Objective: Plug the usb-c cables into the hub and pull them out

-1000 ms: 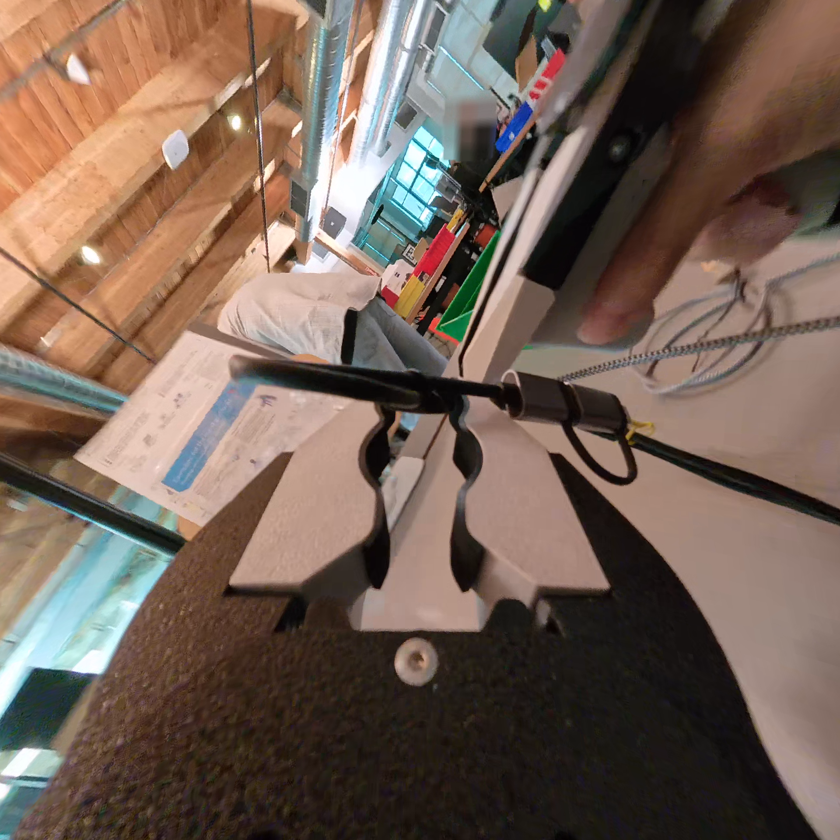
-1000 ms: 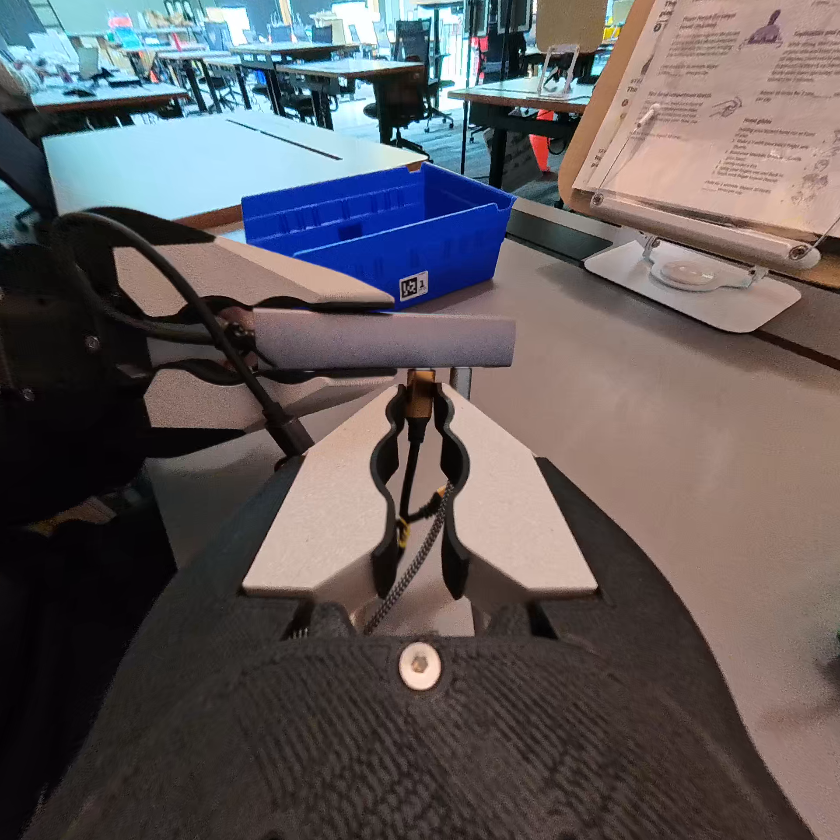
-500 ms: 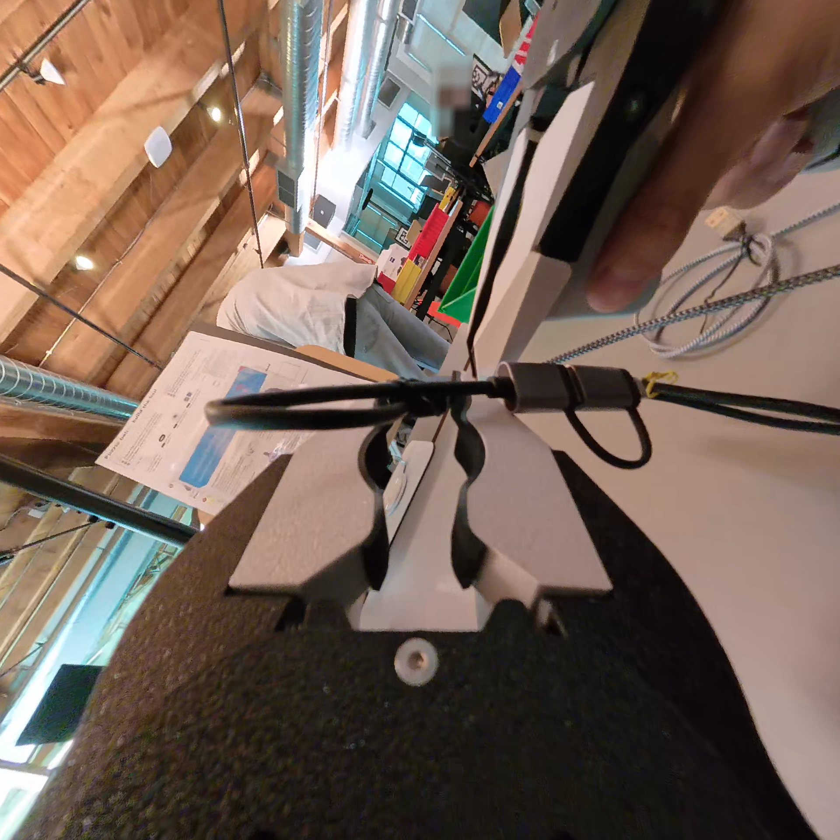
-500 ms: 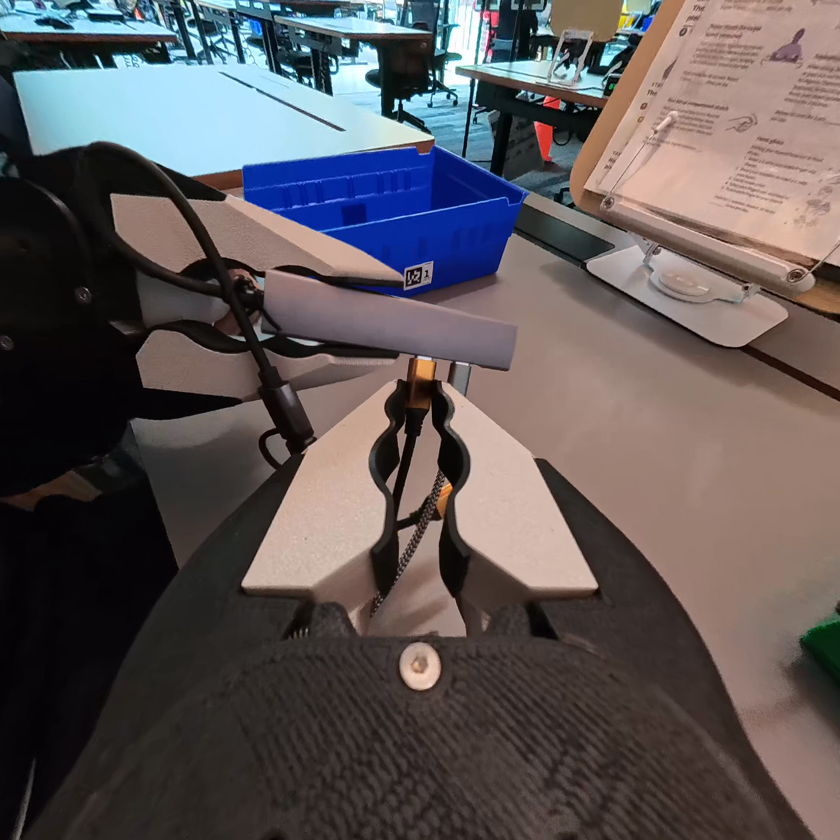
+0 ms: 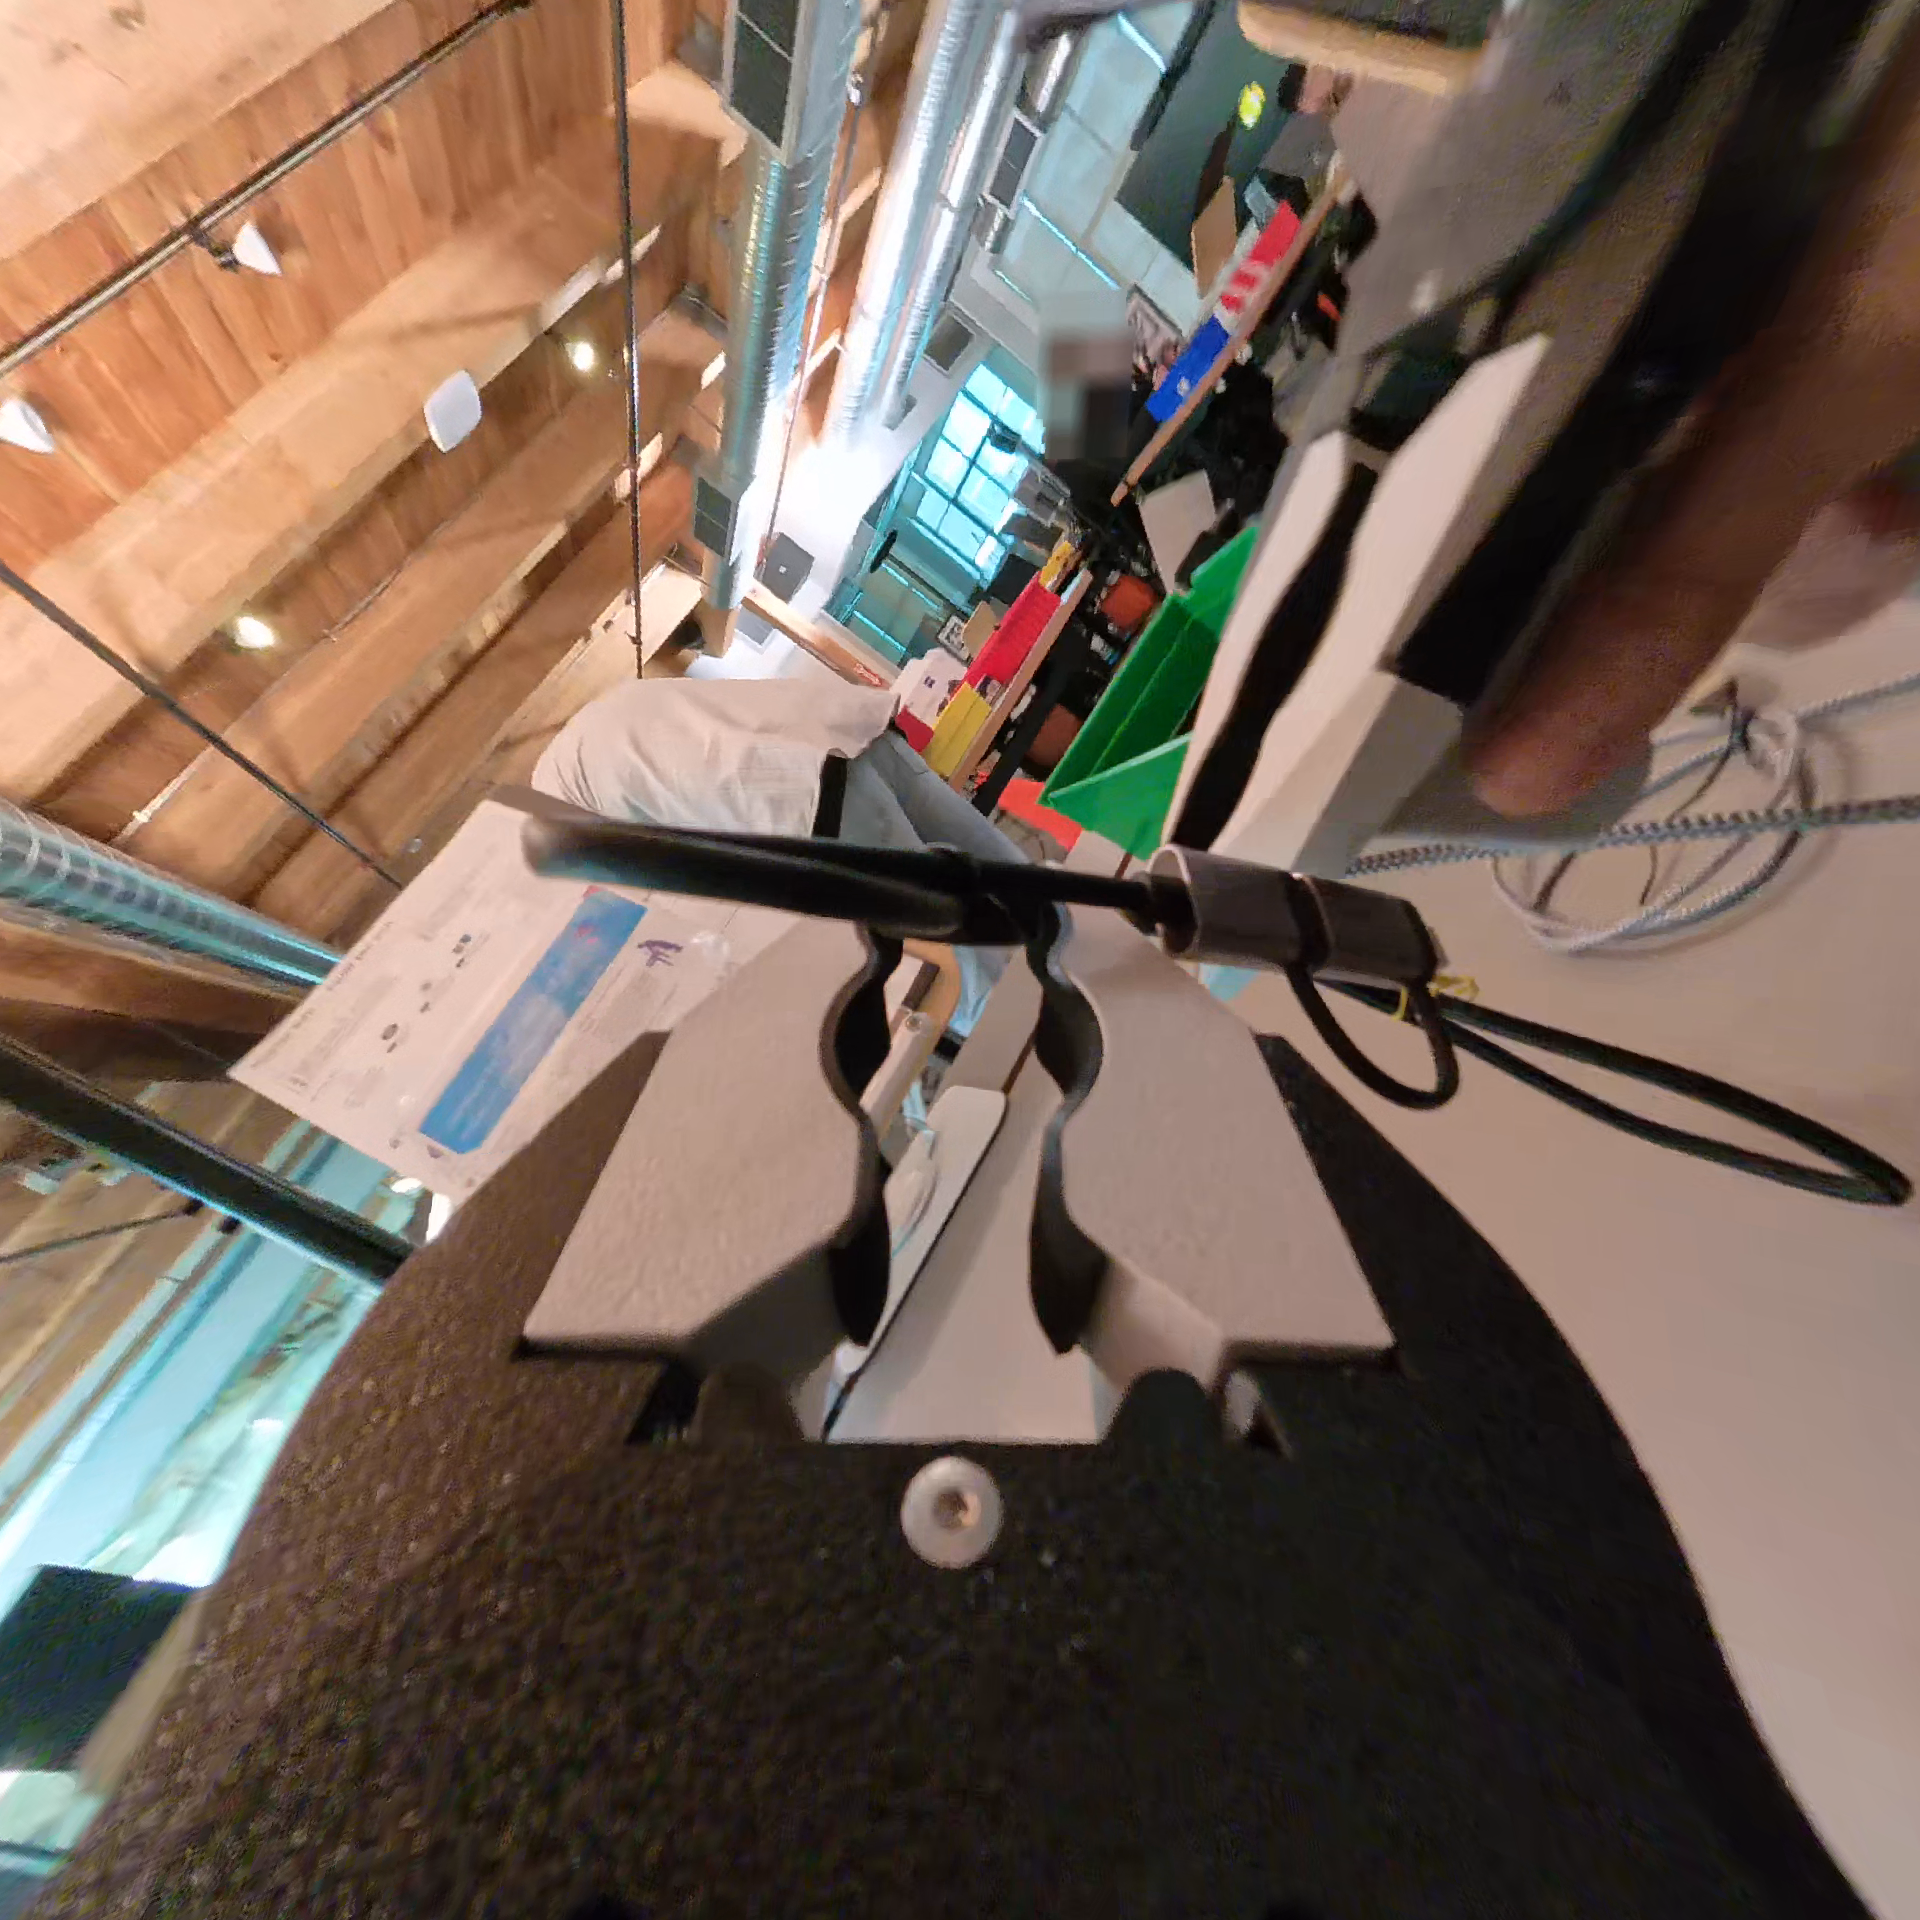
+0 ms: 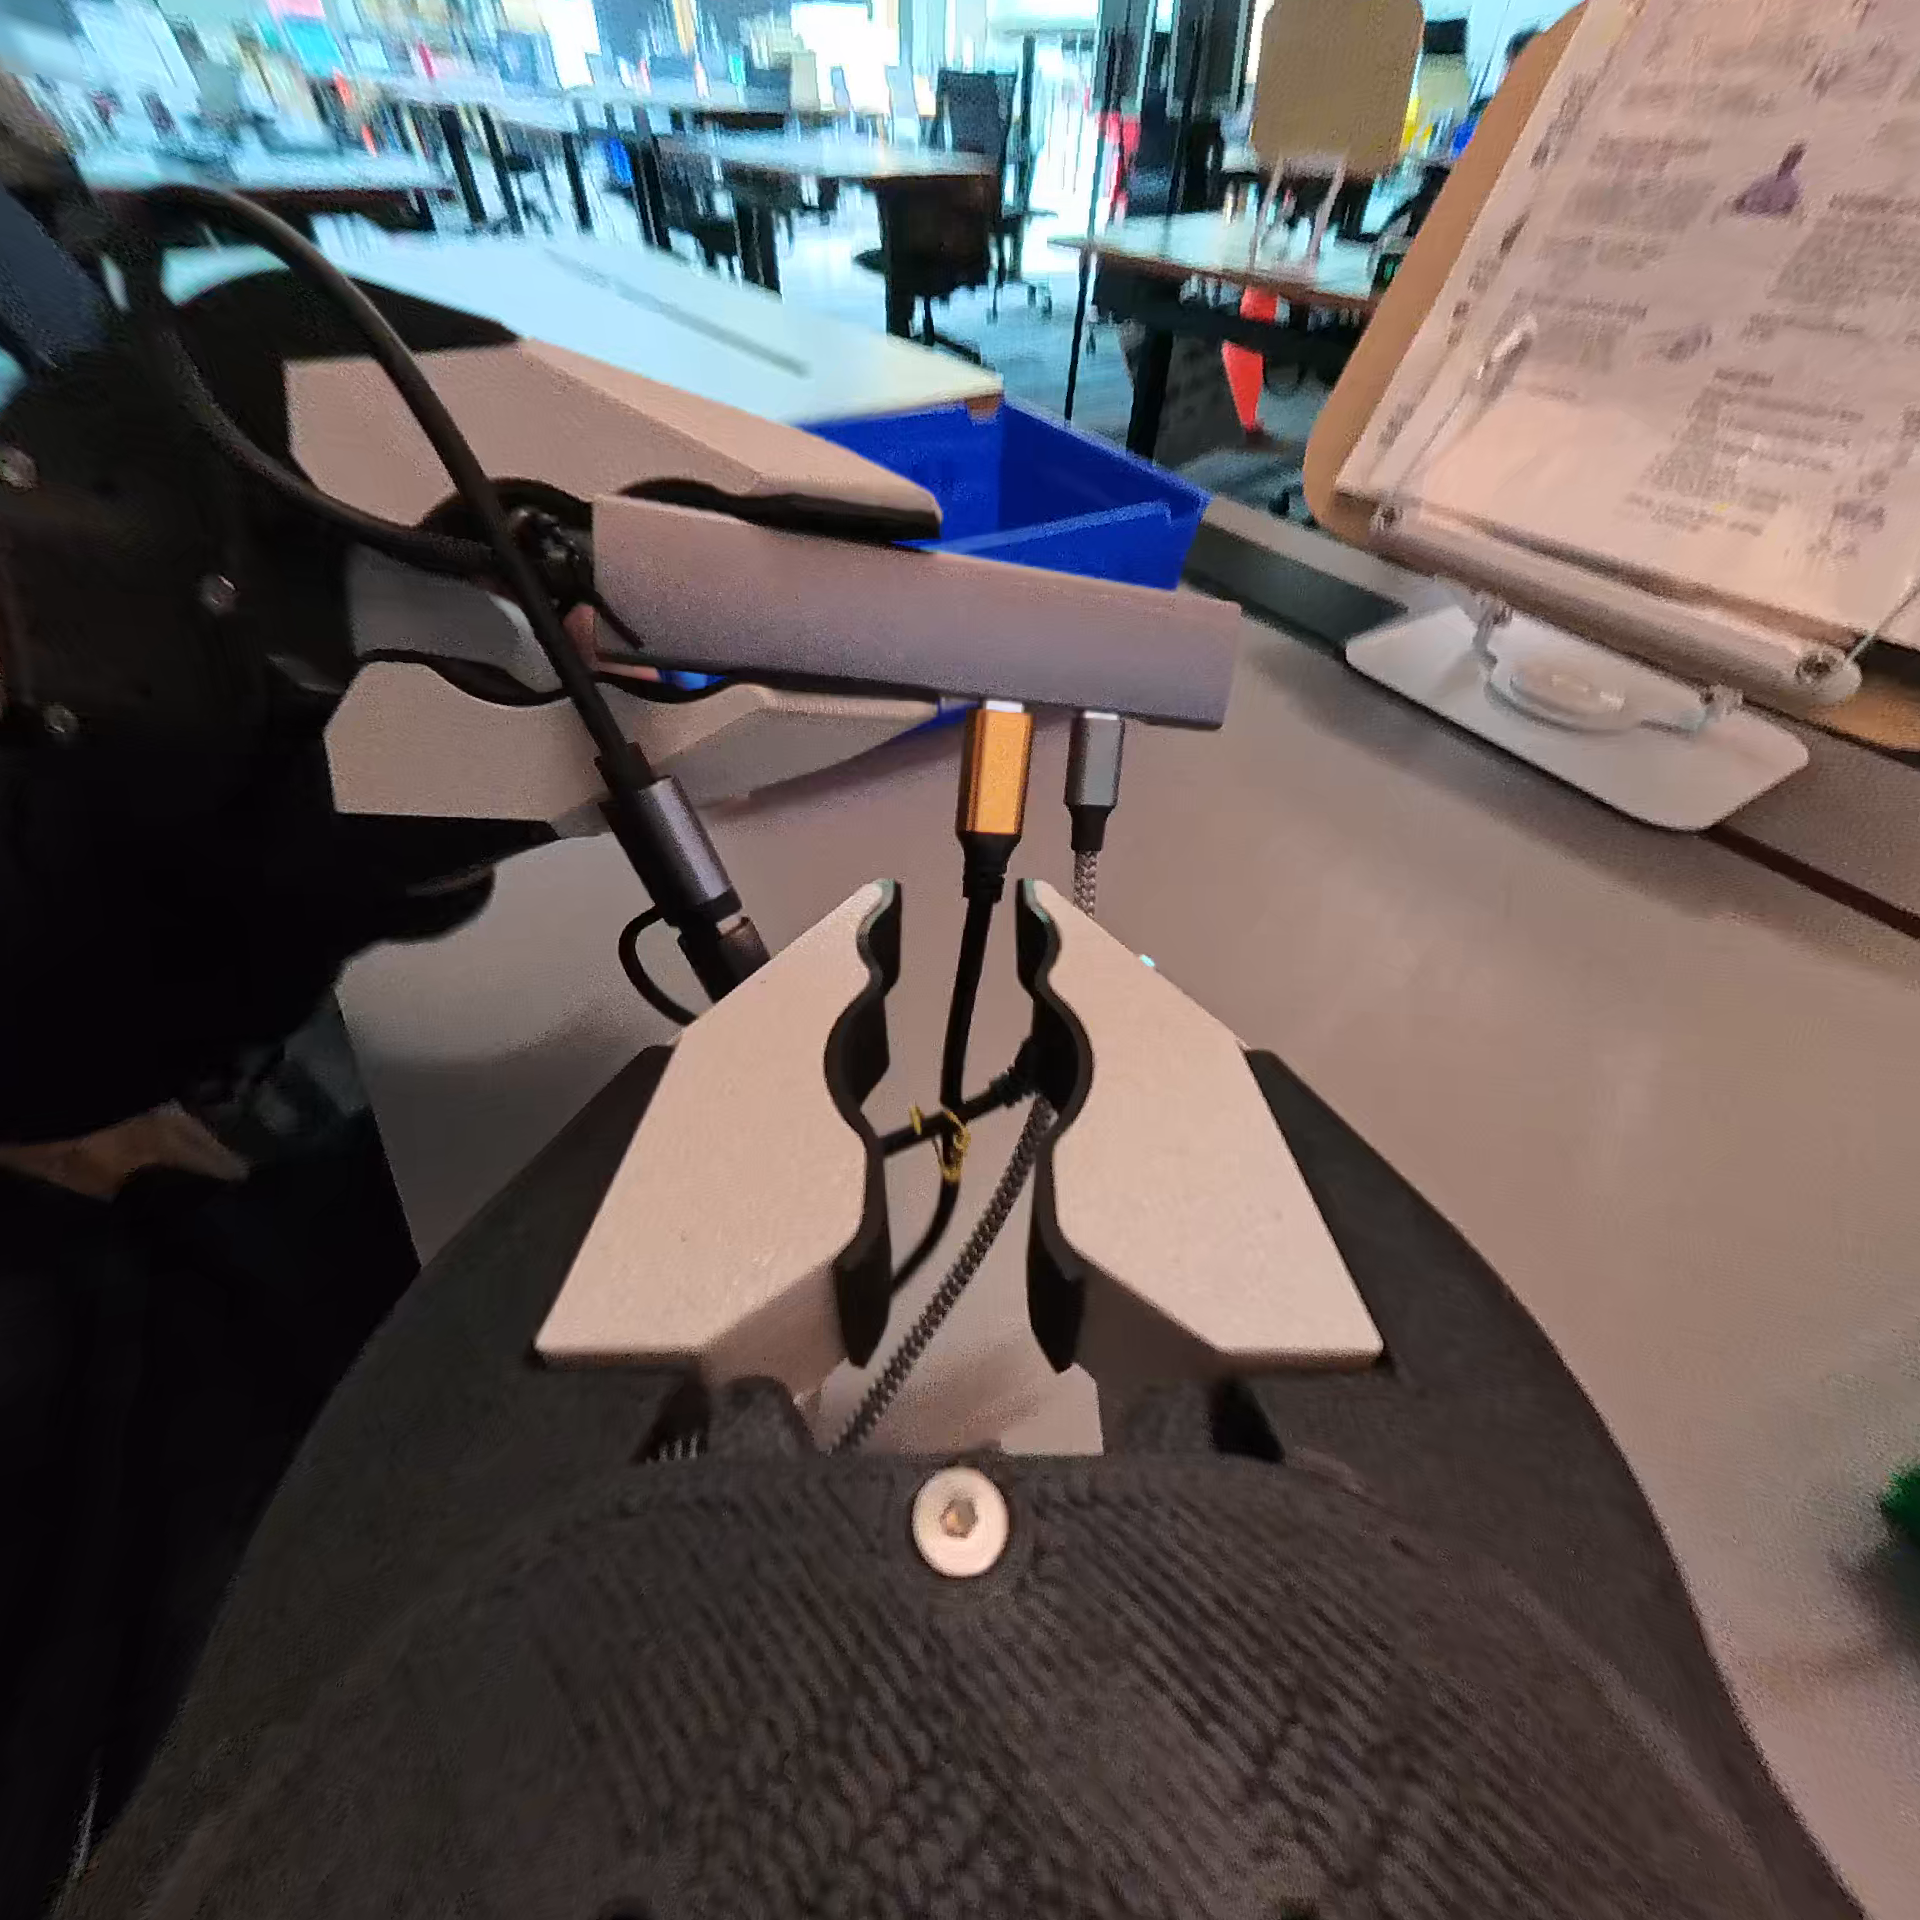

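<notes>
In the right wrist view a grey hub (image 6: 914, 644) is held level above the table by my left gripper (image 6: 914, 613), which is shut on its left end. An orange USB-C plug (image 6: 992, 774) and a silver USB-C plug (image 6: 1093, 758) sit in the hub's underside. My right gripper (image 6: 956, 899) is open just below the orange plug, with its black cable (image 6: 966, 997) running loose between the fingers. In the left wrist view my left gripper (image 5: 961, 930) is shut, with the hub's own black cable and dark plug (image 5: 1278, 920) across its tips. My right gripper (image 5: 1236, 769) shows beyond.
A blue bin (image 6: 1081, 499) stands behind the hub. A document stand (image 6: 1621, 416) on a white base (image 6: 1558, 717) is at the right. A green bin (image 5: 1132, 748) and a coil of braided cable (image 5: 1683, 831) lie on the grey table (image 6: 1455, 1039). The left gripper's tips are roughly 5 cm from the right gripper's.
My right gripper has opened, let go of the orange plug and drawn back from the hub. The orange plug stays in the hub. The left gripper still holds the hub.
</notes>
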